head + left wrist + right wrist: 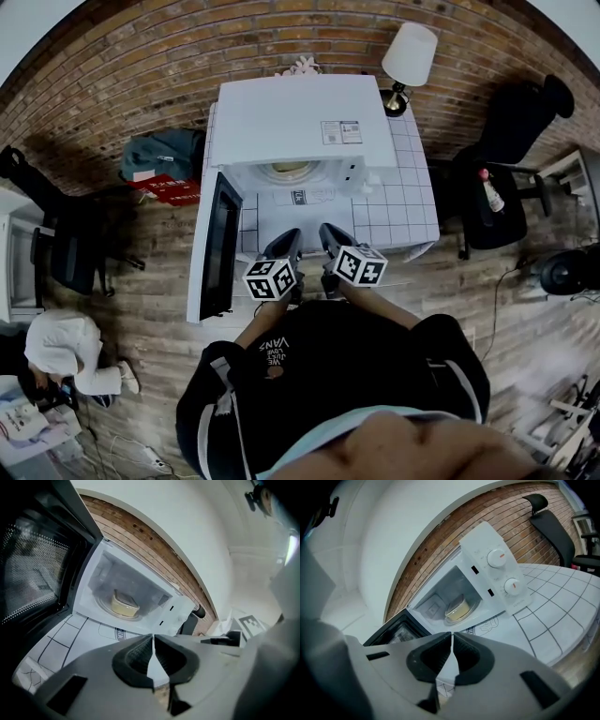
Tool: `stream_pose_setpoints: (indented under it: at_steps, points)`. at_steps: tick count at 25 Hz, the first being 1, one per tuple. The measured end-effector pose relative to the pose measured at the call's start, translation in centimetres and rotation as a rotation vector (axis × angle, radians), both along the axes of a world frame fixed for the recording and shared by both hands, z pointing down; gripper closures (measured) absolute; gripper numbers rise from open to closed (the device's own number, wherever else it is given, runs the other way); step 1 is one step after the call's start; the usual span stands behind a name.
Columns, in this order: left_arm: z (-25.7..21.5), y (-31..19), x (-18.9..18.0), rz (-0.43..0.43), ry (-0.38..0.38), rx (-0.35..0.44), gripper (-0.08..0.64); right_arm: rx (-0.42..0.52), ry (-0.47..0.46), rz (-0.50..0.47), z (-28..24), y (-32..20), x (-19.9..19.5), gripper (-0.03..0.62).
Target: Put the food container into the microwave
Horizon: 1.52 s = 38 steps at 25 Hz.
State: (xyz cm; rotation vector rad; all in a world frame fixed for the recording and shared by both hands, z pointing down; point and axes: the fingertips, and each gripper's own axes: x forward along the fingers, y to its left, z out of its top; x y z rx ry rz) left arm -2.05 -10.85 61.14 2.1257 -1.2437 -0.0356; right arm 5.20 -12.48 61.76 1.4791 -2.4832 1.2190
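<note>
The food container [125,605], a clear box with yellow food, sits on the turntable inside the white microwave [305,122]; the same container [458,610] shows in the right gripper view, and as a pale patch [289,171] in the head view. The microwave door [221,246] stands swung open to the left. My left gripper [153,641] is shut and empty, held back from the microwave over the tiled table's front. My right gripper [452,641] is also shut with nothing in it, beside the left one.
The microwave stands on a white tiled table [412,202] against a brick wall. A table lamp [406,58] stands at the table's back right corner. A black office chair [511,159] is to the right. Its control knobs [497,558] face me.
</note>
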Motion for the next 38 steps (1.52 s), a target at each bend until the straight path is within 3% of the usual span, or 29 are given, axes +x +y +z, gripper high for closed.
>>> stream_pose_setpoints:
  at_steps: [17, 38]
  points:
    - [0.0, 3.5, 2.7, -0.138, -0.019, 0.0, 0.538, -0.009, 0.012, -0.127, 0.4, 2.5, 3.6, 0.58]
    - [-0.3, 6.3, 4.3, -0.2, -0.061, 0.015, 0.54, 0.001, 0.02, -0.191, 0.3, 5.3, 5.6, 0.588]
